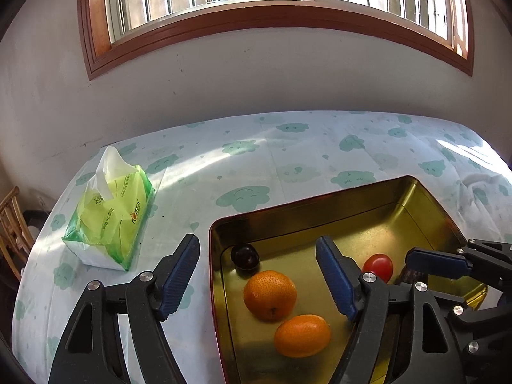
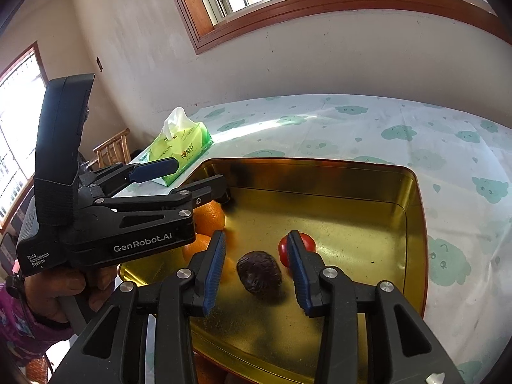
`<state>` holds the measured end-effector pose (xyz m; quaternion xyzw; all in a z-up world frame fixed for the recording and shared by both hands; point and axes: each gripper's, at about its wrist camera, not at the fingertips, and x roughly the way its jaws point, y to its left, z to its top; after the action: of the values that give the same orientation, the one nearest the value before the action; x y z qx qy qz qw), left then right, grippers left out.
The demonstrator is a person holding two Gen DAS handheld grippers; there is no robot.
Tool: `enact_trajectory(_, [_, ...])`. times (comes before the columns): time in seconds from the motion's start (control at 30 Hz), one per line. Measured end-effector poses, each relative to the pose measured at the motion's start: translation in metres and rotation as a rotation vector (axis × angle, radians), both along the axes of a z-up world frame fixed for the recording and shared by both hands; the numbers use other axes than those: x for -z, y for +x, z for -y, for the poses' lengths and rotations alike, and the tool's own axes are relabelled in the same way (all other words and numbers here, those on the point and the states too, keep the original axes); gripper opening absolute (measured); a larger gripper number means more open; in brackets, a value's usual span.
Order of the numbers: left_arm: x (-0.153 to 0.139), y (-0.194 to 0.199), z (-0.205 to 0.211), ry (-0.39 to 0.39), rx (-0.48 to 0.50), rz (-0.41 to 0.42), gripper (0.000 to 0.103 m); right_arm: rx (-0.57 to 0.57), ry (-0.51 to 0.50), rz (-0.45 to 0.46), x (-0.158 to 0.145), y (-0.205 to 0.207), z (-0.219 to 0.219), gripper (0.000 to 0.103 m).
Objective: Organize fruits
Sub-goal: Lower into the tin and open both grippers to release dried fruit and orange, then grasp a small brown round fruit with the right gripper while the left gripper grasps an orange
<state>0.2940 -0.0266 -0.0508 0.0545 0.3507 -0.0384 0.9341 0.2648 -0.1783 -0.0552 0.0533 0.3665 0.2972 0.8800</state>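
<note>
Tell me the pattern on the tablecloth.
Pale tablecloth printed with green smiling clouds; clearest in the left wrist view.

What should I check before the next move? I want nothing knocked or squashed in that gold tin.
1. Right gripper open: ok, jaws apart, holding nothing.
2. Dark wrinkled fruit lined up between its fingers: ok in the right wrist view; whether the fingers are down at its level, cannot tell.
3. Tomato clear of the right-hand finger: not ok, that finger overlaps it.
4. Left gripper open and empty: ok, spread over the tin's corner.
5. Two oranges and dark plum resting inside the gold tin: ok.
6. Tissue pack out of the way: ok, beside the tin on the tablecloth.
</note>
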Motion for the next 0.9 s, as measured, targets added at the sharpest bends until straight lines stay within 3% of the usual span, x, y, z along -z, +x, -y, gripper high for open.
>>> enact_trajectory(0.27, [-0.030,-0.053,-0.005,-0.030,0.031,0.134,0.084,0.028,0.042,0.047,-0.020,-0.059,0.060,0.038])
enact_trajectory(0.4, [-0.031,-0.097,-0.015,-0.105,0.055,0.166,0.084,0.049,0.004,0.038,-0.013,-0.099,0.089,0.038])
enact_trajectory(0.6, [0.001,-0.143,-0.020,-0.197,0.044,0.083,0.084,0.096,-0.042,-0.056,0.016,-0.111,0.111,0.038])
enact_trajectory(0.77, [0.025,-0.166,-0.016,-0.253,0.058,0.016,0.083,0.077,-0.050,-0.069,0.019,-0.100,0.101,0.038])
enact_trajectory(0.9, [0.034,-0.179,-0.007,-0.226,0.092,0.003,0.083,0.060,-0.036,-0.064,0.015,-0.097,0.091,0.038])
